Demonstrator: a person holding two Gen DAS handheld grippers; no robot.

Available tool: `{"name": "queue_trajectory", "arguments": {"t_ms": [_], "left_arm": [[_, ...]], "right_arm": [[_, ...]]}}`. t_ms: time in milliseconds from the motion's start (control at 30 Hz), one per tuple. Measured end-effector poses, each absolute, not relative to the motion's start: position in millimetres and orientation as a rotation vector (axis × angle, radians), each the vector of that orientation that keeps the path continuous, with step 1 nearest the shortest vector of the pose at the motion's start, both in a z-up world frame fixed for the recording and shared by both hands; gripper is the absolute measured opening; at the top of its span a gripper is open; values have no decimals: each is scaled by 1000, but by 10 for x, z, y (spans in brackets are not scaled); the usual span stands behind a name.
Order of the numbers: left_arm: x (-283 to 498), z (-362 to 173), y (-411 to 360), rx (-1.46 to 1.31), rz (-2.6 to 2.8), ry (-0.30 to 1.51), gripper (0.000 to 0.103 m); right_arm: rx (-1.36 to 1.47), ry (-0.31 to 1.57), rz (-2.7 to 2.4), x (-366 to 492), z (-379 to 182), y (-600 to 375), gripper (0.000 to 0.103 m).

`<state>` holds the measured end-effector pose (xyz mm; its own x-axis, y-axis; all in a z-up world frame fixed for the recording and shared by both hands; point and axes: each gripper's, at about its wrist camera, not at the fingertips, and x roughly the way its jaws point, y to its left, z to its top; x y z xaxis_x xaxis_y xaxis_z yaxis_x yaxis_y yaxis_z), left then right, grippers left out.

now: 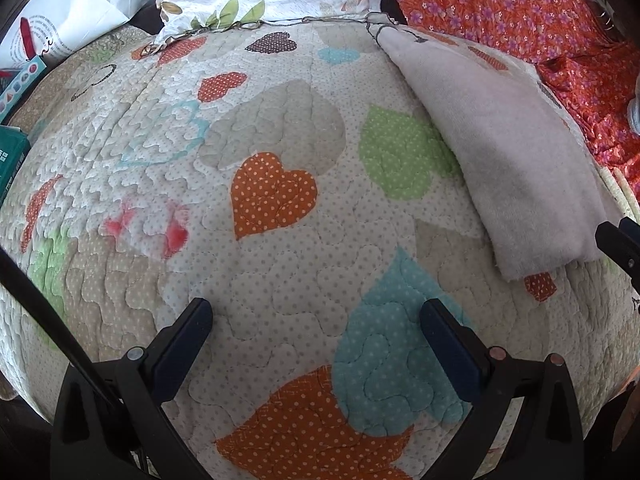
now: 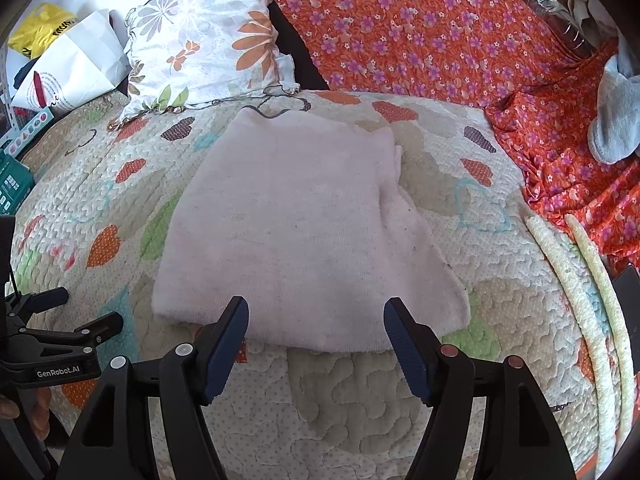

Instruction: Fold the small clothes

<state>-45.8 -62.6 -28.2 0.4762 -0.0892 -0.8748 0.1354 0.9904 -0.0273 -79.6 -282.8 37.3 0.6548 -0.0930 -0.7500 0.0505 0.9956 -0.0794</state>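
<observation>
1. Heart-print quilted bed cover (image 2: 400, 400): work surface; floral pillow (image 2: 208, 40) at its far edge.
2. Pale pink knit garment (image 2: 304, 224): lies flat, looks part-folded. Next fold probably needs its near hem pinched and lifted.
3. Right tool (image 2: 316, 344): spread wide, empty, tips over that hem.
4. Left tool (image 1: 316, 332): also spread, empty, over bare quilt; garment off to its right.

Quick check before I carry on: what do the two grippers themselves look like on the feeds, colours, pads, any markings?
Both match: black plastic frames with dark blue ribbed pads on the fingers. The left gripper has round rivets, silver on one arm, copper-coloured on the other; so does the right gripper. In the right wrist view the left gripper's body reads "GenRobot.AI" in white. A thin black cable or strap crosses the left view's lower left. No sleeves visible.
</observation>
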Motion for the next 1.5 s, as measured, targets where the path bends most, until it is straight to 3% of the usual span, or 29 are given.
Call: {"name": "queue_trajectory", "arguments": {"t_ms": [1000, 1100, 1167, 1300, 1400, 1500], "left_arm": [[-442, -216, -555, -36, -199, 1075, 103], [-430, -97, -510, -93, -221, 1049, 103], [-429, -16, -488, -104, -226, 1025, 103], [-427, 88, -462, -99, -235, 997, 103], [-427, 162, -428, -104, -241, 982, 103], [-420, 222, -381, -111, -243, 966, 103]], "right_arm": [[-36, 792, -152, -757, 505, -2964, 75], [-33, 775, -120, -594, 701, -2999, 64], [-56, 772, -122, -379, 791, -2992, 63], [-14, 879, -149, 183, 587, -3112, 47], [-30, 969, -234, 518, 268, -3253, 46], [-19, 960, -306, 565, 319, -3306, 50]]}}
